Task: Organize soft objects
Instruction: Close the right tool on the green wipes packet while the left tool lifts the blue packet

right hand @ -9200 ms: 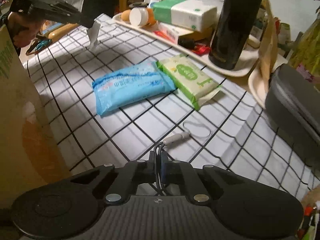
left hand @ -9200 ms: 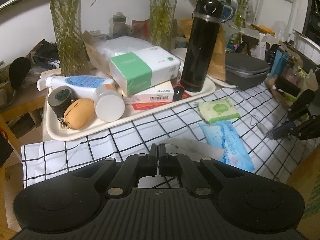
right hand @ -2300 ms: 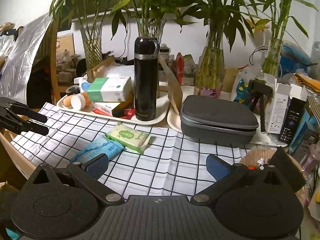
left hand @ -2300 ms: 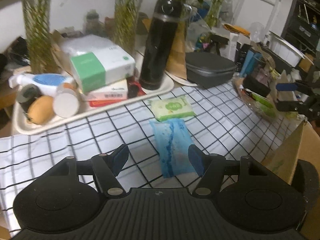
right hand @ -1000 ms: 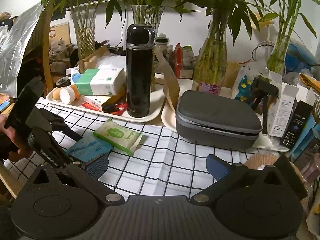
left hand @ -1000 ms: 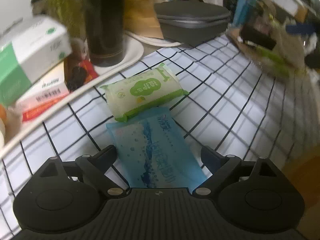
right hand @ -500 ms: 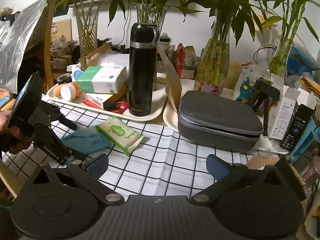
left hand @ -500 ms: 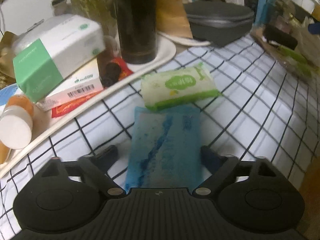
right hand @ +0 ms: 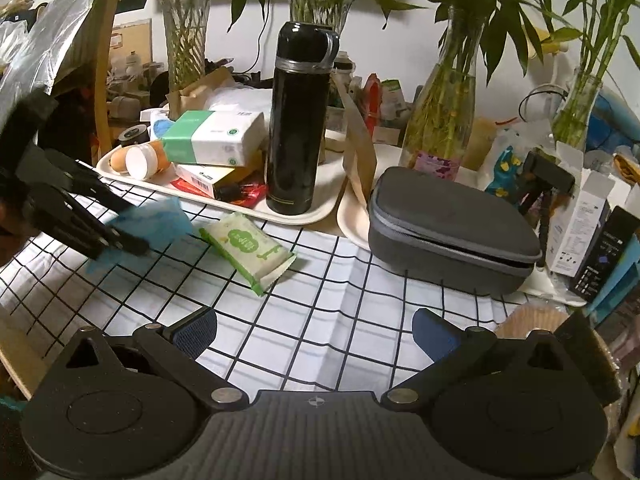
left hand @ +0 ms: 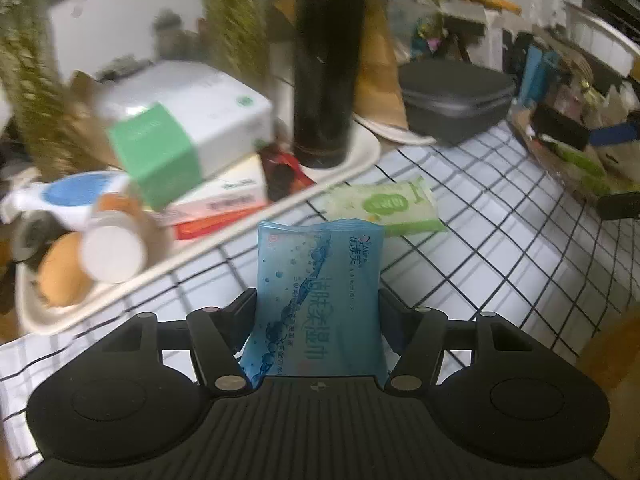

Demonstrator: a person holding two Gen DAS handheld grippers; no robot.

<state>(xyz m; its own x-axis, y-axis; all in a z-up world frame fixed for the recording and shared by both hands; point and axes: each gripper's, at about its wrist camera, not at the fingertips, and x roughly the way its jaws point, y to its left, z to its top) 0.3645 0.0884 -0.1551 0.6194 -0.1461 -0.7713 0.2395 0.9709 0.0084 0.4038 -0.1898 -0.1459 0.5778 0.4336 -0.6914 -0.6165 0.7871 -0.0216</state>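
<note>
My left gripper (left hand: 318, 316) is shut on a blue wet-wipes pack (left hand: 320, 300) and holds it lifted above the checked tablecloth; in the right wrist view the pack (right hand: 156, 222) shows blurred between the left gripper's fingers (right hand: 120, 240). A green wet-wipes pack (left hand: 384, 206) lies on the cloth just beyond it, near the tray edge; it also shows in the right wrist view (right hand: 248, 246). My right gripper (right hand: 314, 332) is open and empty, low over the cloth's near side.
A white tray (right hand: 304, 212) holds a black flask (right hand: 300, 120), a green-and-white tissue box (right hand: 212, 138), small boxes and bottles. A grey zip case (right hand: 448, 224) sits to the right. Glass vases with bamboo stand behind. Boxes and a basket crowd the right edge.
My left gripper has closed on the blue pack and lifted it off the cloth. The right gripper has stayed about where it was, still open.
</note>
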